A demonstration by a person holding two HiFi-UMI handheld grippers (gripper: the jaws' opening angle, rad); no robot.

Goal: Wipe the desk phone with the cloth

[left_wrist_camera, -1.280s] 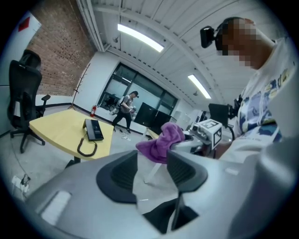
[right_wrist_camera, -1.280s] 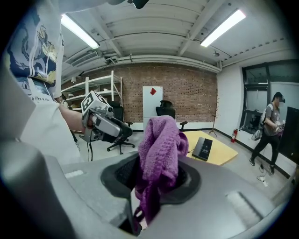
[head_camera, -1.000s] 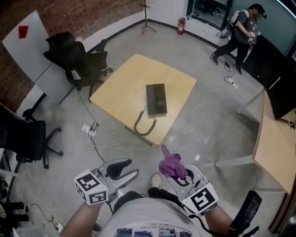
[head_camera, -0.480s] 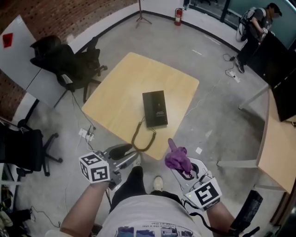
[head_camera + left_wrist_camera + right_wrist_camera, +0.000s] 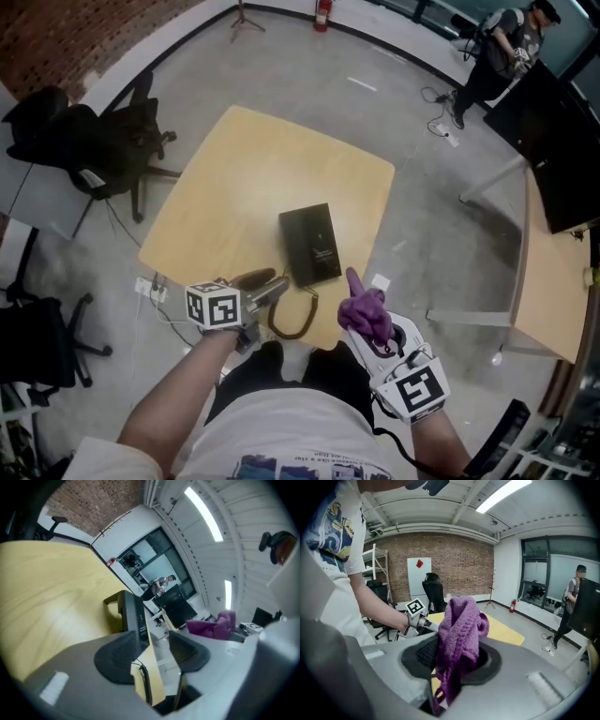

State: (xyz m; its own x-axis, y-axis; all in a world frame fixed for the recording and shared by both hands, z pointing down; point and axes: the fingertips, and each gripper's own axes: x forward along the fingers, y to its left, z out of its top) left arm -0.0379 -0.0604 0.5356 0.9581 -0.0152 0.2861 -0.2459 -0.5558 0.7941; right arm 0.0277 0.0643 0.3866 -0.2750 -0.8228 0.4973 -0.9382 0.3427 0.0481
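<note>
The right tongs (image 5: 452,660) pinch the soft, light cloth (image 5: 459,625). The left tongs (image 5: 272,284), empty, have just been opening. The hard phone (image 5: 311,244) probably slides on the bench (image 5: 244,178); better to steady its side.

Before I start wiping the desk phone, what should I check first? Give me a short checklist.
1. Grip on the cloth: ok, fingers of the right gripper are shut on it.
2. The left gripper free: ok, its fingers have just been opening, nothing between them.
3. The desk phone reachable: ok, flat on the table, top uncovered.
4. Contact of cloth and phone: not ok, they are apart.
5. The cord clear of the left fingers: cannot tell, its coil lies close beside them.
</note>
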